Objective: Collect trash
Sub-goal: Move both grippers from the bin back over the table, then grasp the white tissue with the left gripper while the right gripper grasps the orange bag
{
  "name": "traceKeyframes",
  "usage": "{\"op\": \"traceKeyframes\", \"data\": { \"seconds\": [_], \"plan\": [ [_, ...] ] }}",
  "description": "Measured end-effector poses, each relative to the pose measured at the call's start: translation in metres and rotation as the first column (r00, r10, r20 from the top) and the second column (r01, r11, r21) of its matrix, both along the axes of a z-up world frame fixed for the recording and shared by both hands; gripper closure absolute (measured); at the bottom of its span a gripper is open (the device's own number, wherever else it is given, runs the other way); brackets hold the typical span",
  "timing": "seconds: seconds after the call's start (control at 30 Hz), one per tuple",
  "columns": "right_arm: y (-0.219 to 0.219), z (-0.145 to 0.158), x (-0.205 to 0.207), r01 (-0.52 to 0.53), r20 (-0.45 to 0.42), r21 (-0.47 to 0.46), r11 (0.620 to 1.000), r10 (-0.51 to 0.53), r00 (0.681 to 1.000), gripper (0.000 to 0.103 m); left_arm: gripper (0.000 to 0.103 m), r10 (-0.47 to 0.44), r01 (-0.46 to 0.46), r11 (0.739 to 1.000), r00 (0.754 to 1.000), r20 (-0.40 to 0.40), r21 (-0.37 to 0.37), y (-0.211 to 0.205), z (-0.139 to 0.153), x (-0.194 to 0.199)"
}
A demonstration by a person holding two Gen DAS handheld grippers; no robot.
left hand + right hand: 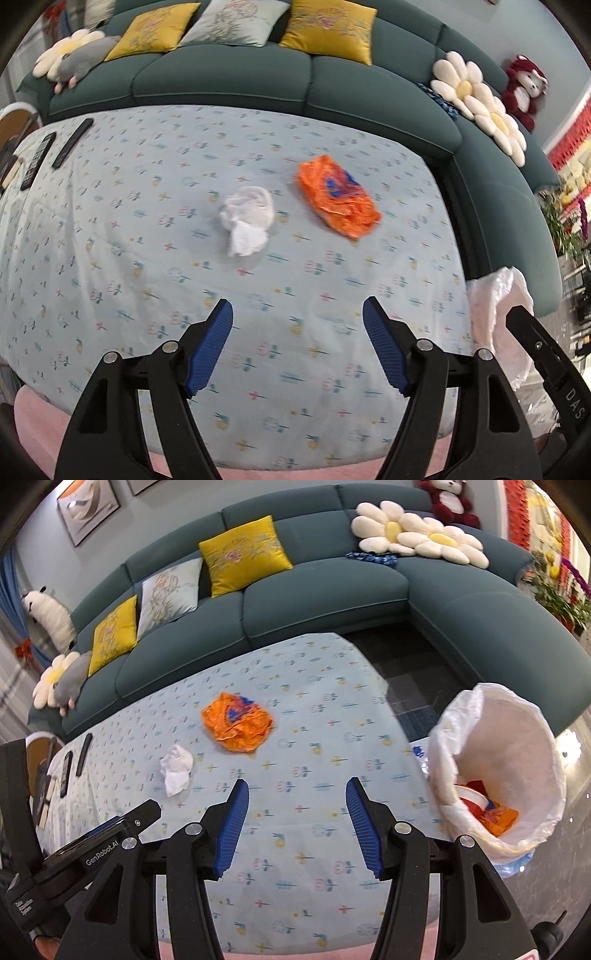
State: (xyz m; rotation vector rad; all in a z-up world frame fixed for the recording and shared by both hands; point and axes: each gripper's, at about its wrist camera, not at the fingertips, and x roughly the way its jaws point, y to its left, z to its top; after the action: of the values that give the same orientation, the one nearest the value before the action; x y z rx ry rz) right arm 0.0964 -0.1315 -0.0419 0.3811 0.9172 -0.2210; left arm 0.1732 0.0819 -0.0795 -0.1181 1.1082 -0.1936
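Left hand-held gripper (297, 328): jaws apart, nothing btwn pads, above worktop (110, 258). Right hand-held gripper (296, 806): jaws apart, empty, also over worktop. Tissue wad (246, 220) lies at 11 o'clock from left gripper; orange wrapper (338, 195) at 1 o'clock, near wad, not touching. Lined bin (498, 768) stands off worktop edge, 3 o'clock from right gripper, w/ orange trash inside.

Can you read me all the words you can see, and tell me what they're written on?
"DAS": on the black body of the right gripper, seen at the edge of the left wrist view.
"GenRobot.AI": on the black body of the left gripper, seen in the right wrist view.
Small white lettering lower on that body: too blurred to read.
Remote controls: buttons too small to read.
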Motion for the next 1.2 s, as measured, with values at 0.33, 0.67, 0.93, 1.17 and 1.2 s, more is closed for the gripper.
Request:
{"op": "traceKeyframes", "data": {
  "seconds": [0.33, 0.67, 0.93, 1.17, 1.2],
  "plan": [
    [0.033, -0.029, 0.049, -0.037, -0.070, -0.007, 0.999, 0.036, 0.997, 0.045, 0.027, 0.020, -0.020, 1.000, 0.999, -0.038, 0.007, 0.036, -0.027, 0.041],
    [0.040, -0.070, 0.126, -0.015, -0.139, 0.047, 0.999, 0.021, 0.990, 0.044, 0.025, -0.010, 0.011, 1.000, 0.994, -0.106, 0.013, 0.034, -0.063, 0.099],
    [0.044, -0.101, 0.181, -0.010, -0.174, 0.067, 0.998, 0.022, 0.985, 0.044, 0.029, -0.018, 0.016, 1.000, 0.988, -0.151, -0.017, 0.033, -0.089, 0.129],
    [0.046, -0.132, 0.208, -0.002, -0.228, 0.060, 0.998, 0.016, 0.973, 0.047, 0.051, -0.017, 0.008, 0.999, 0.979, -0.201, -0.047, 0.034, -0.109, 0.135],
    [0.047, -0.135, 0.210, -0.002, -0.233, 0.066, 0.998, 0.018, 0.972, 0.049, 0.053, -0.016, 0.008, 0.999, 0.981, -0.192, -0.043, 0.034, -0.108, 0.135]
  ]
}}
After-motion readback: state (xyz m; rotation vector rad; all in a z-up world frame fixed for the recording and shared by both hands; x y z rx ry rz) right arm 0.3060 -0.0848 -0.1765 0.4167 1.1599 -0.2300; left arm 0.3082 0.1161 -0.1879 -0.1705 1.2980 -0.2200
